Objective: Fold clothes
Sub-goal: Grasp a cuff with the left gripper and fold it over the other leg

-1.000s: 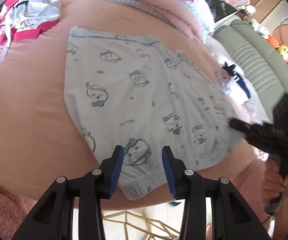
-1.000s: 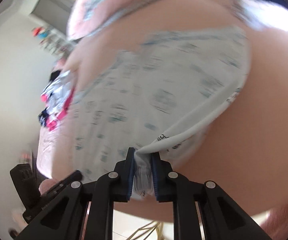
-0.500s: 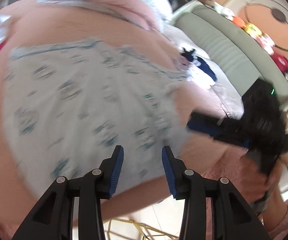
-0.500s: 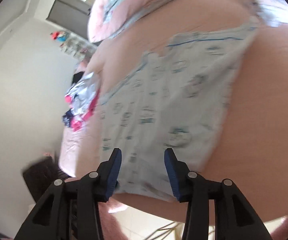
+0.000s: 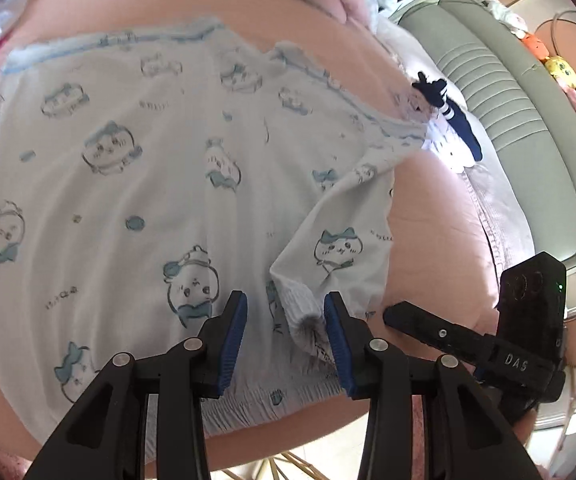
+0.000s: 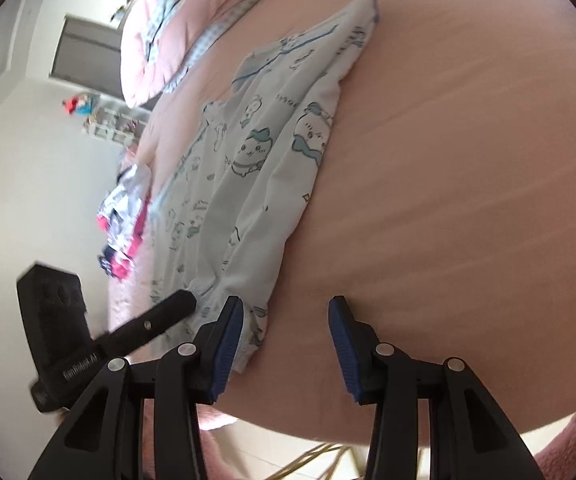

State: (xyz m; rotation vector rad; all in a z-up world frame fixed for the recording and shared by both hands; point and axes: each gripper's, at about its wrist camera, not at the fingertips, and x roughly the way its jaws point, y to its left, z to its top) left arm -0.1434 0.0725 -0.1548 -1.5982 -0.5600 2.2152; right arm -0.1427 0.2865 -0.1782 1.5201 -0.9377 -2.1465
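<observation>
A pale blue garment [image 5: 136, 184] printed with cartoon animals lies spread on the pink bed sheet [image 5: 439, 220]. Its right side is folded inward as a flap [image 5: 339, 240], and the flap's ribbed cuff lies between the fingers of my left gripper [image 5: 286, 320], which stands open just above it. The right gripper [image 5: 397, 316] shows beside it at the garment's right edge. In the right wrist view the garment [image 6: 256, 168] runs along the left, and my right gripper [image 6: 286, 320] is open over bare sheet [image 6: 467, 160], its left finger at the hem. The left gripper [image 6: 180, 302] pokes in from the left.
A pile of pink, white and navy clothes [image 6: 122, 220] sits at the bed's far side. A pink quilt [image 6: 160, 40] lies at the head. A navy and white item [image 5: 455, 132] lies by a grey-green padded sofa [image 5: 507, 100] with plush toys [image 5: 559, 68]. The bed edge runs just below both grippers.
My right gripper, shut on the garment's corner a second ago, has opened and let it go, leaving that side folded over. My left gripper has moved right and closer to the folded cuff.
</observation>
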